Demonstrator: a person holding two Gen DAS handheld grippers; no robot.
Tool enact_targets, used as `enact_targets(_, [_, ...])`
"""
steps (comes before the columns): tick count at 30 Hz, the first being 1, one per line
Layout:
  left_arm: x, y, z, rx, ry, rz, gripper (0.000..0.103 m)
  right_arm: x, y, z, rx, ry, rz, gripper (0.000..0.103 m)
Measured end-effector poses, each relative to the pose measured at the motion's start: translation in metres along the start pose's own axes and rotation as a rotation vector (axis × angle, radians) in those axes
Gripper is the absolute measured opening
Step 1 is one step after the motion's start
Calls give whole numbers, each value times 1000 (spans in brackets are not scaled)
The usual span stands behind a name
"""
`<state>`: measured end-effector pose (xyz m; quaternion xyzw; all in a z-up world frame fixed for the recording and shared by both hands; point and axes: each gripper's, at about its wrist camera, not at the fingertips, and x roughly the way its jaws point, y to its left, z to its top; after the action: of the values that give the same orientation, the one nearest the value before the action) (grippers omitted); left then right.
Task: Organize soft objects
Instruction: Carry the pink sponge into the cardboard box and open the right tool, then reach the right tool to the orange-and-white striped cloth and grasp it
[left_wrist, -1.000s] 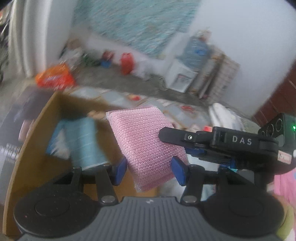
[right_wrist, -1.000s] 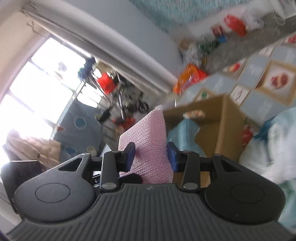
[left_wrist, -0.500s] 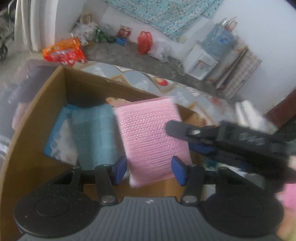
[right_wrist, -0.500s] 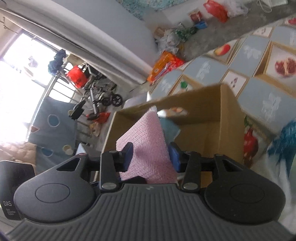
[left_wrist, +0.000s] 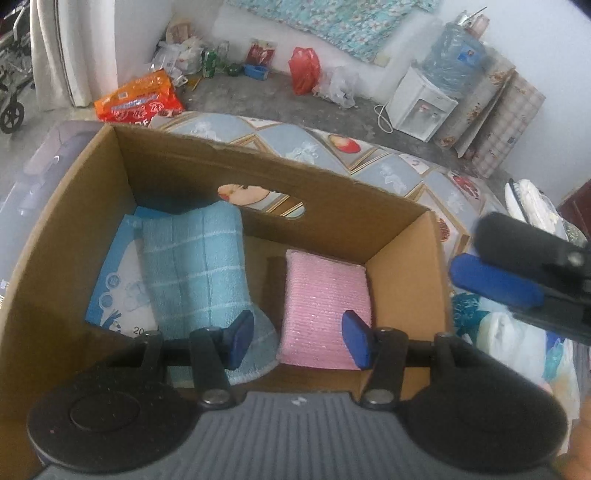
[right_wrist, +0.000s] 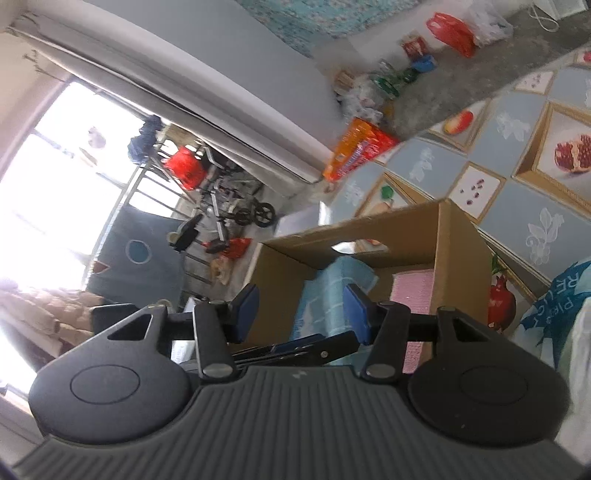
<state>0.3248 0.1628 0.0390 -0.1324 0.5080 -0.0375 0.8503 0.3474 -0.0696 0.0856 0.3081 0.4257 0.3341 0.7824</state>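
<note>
Cardboard box (left_wrist: 402, 266), open-topped, with a cut-out handle hole in its far wall. Inside: blue checked towel (left_wrist: 195, 266), rolled, at left; pink knitted cloth (left_wrist: 325, 295), folded into a square pad, lying flat in the right corner. Left gripper (left_wrist: 297, 341) jaws just opening, apart over the cloth, not pressing it; right gripper (right_wrist: 301, 312) jaws apart, nothing between.

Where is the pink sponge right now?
In the left wrist view, the pink sponge lies inside the cardboard box, in its right corner, beside the blue towel.
</note>
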Motion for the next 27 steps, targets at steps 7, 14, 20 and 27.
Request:
enact_targets(7, [-38,-14,-14,19,-75,9,75,-56,15,-16,-74,-24,23,58])
enact_targets(14, [-108,-42,-50,144,-189,-13,89,-136,13,-45,-128,-70,23,76])
enact_targets(20, [-162,-76,-101,260,-286,-82,99,-224,-6,-77,-129,-168,8,80])
enact_targets(27, [-178,-128,-175,377,-328,-177,100,-313,-43,-120,-99,-266,-38,83])
